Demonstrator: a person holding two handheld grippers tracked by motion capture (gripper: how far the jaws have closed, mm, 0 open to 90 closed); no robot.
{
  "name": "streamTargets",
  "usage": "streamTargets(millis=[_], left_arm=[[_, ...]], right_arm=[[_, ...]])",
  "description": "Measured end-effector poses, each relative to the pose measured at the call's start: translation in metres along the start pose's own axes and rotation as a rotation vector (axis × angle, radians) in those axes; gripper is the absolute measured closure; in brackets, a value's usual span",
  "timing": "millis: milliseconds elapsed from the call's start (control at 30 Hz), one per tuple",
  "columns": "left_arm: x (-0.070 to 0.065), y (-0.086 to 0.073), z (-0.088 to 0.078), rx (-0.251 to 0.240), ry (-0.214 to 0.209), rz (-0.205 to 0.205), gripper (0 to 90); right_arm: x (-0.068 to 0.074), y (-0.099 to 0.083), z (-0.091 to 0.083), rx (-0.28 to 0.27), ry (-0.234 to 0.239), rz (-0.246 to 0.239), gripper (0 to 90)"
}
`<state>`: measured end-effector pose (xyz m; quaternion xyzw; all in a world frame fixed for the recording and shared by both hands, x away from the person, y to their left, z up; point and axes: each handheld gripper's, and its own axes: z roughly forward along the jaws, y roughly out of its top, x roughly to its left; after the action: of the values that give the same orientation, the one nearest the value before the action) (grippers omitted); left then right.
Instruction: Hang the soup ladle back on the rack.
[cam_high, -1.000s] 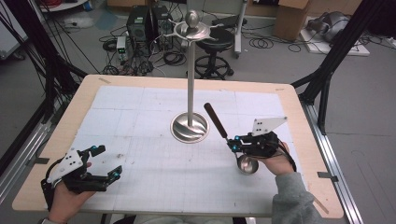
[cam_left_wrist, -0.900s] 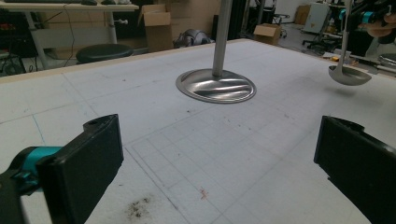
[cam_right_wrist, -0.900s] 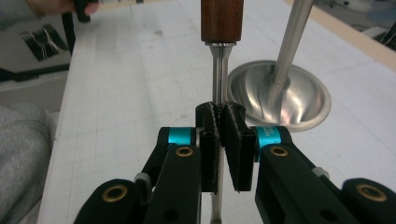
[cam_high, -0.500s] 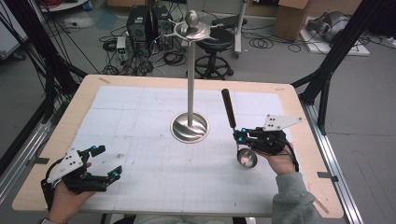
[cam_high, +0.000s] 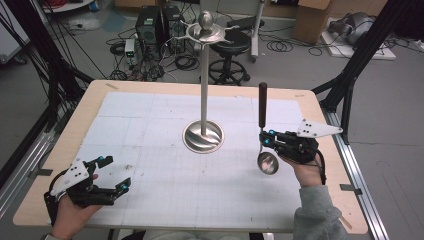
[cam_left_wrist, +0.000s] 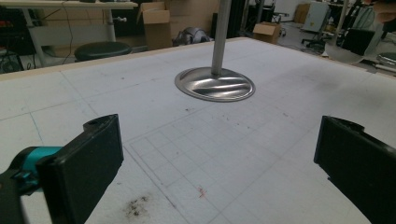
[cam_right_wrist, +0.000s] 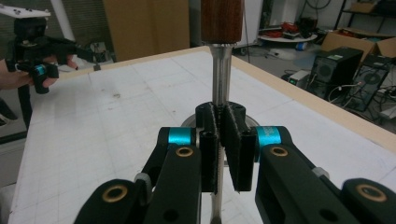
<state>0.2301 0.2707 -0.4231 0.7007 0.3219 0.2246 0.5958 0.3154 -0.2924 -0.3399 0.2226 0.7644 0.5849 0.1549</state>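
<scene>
A steel ladle with a dark wooden handle hangs upright at the table's right, bowl down just above the mat. My right gripper is shut on its metal shaft below the wood. In the right gripper view the pads pinch the shaft, and the wooden grip rises above. A tall steel stand with a round base and a hooked top ring stands at the table's middle. My left gripper rests open at the front left, its jaws wide apart, with the stand's base ahead.
A white gridded mat covers the wooden table. A dark smudge marks the mat near my left gripper. Beyond the far edge are a stool, computer cases and cables on the floor.
The ladle's handle has swung from leaning to the upper left to standing upright, and my right gripper has shifted slightly right and up. The left gripper has stayed put.
</scene>
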Motion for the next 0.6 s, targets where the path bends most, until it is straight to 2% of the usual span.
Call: streamTargets(millis=[400, 600], left_arm=[[0.001, 0.0, -0.001, -0.004, 0.004, -0.004, 1.8], [0.001, 0.0, -0.001, -0.006, 0.008, -0.007, 1.8]], right_arm=[[0.0, 0.012, -0.008, -0.033, -0.003, -0.011, 84.6], [0.0, 0.02, -0.008, -0.023, -0.014, -0.015, 84.6]])
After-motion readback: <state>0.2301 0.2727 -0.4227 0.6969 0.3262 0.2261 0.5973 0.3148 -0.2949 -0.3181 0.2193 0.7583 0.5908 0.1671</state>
